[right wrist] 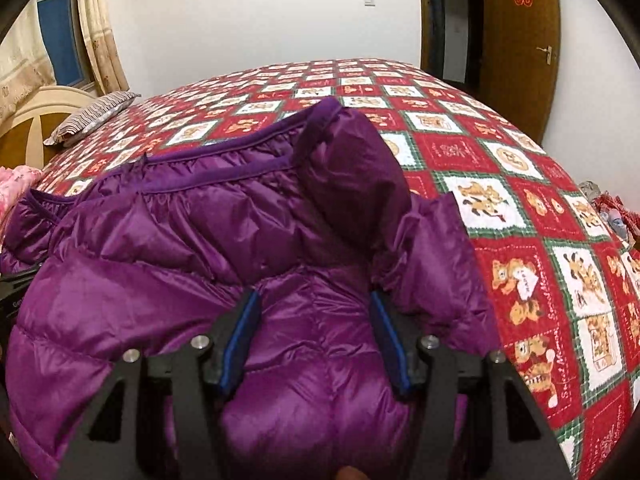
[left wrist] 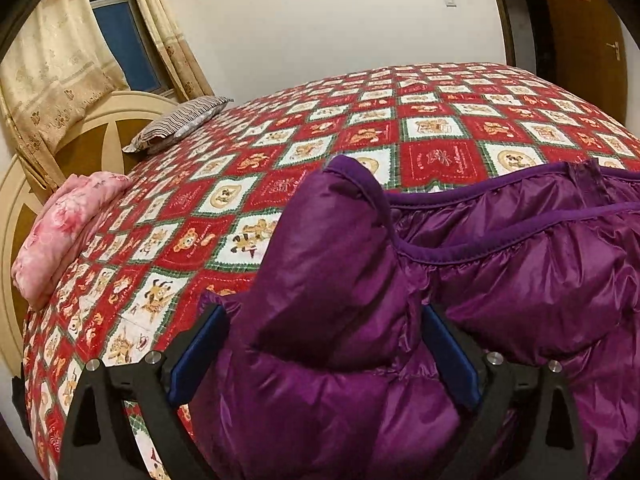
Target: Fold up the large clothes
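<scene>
1. A purple jacket (right wrist: pixel 168 248) is laid out on the bed (left wrist: pixel 432 128), its hem edge toward the far side of the bed.
2. The left gripper (left wrist: pixel 320 344) is seen with jaws spread wide around a puffy sleeve (left wrist: pixel 332 248); no pinch is made there.
3. The right gripper (right wrist: pixel 316 340) is set with jaws half-closed about padded fabric; whether it is pinched cannot be told.
4. A fold of the sleeves over the jacket seems in hand; next, a fresh grip on an edge is called for.
</scene>
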Tool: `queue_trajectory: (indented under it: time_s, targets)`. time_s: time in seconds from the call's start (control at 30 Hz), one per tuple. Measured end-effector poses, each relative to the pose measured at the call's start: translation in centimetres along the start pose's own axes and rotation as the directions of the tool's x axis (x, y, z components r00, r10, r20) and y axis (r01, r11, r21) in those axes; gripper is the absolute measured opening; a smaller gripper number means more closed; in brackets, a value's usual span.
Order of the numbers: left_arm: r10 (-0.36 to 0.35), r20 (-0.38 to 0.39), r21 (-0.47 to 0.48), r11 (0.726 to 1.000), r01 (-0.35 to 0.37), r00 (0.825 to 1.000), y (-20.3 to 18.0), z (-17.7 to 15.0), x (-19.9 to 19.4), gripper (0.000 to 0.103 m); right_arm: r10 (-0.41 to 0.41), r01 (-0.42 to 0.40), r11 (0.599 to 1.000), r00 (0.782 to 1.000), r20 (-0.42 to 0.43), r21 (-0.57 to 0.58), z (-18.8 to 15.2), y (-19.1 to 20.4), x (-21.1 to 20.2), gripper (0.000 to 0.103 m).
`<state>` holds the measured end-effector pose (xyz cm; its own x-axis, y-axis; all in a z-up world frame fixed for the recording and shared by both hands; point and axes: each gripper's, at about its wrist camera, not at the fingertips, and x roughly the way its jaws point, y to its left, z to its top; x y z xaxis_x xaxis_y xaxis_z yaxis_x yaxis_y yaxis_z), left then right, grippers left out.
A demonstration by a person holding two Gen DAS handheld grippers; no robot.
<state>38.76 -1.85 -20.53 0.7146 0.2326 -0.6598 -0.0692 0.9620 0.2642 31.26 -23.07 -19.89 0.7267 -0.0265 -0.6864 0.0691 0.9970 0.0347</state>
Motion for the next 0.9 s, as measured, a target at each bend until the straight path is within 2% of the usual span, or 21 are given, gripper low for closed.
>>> queue_trajectory:
  time_s: [0.33, 0.9]
  targets:
    - [-0.033, -0.031, -0.015, 0.999, 0.032, 0.999, 0.3, 0.0, 0.7, 0.099, -0.028, 0.028, 1.0, 1.0, 0.002, -0.008, -0.3, 0.4, 0.2, 0.06]
    - [-0.051, -0.04, -0.021, 0.999, 0.05, 0.998, 0.5, -0.1, 1.0, 0.099, -0.058, 0.058, 0.998, 0.998, 0.006, -0.021, -0.5, 1.1, 0.3, 0.06]
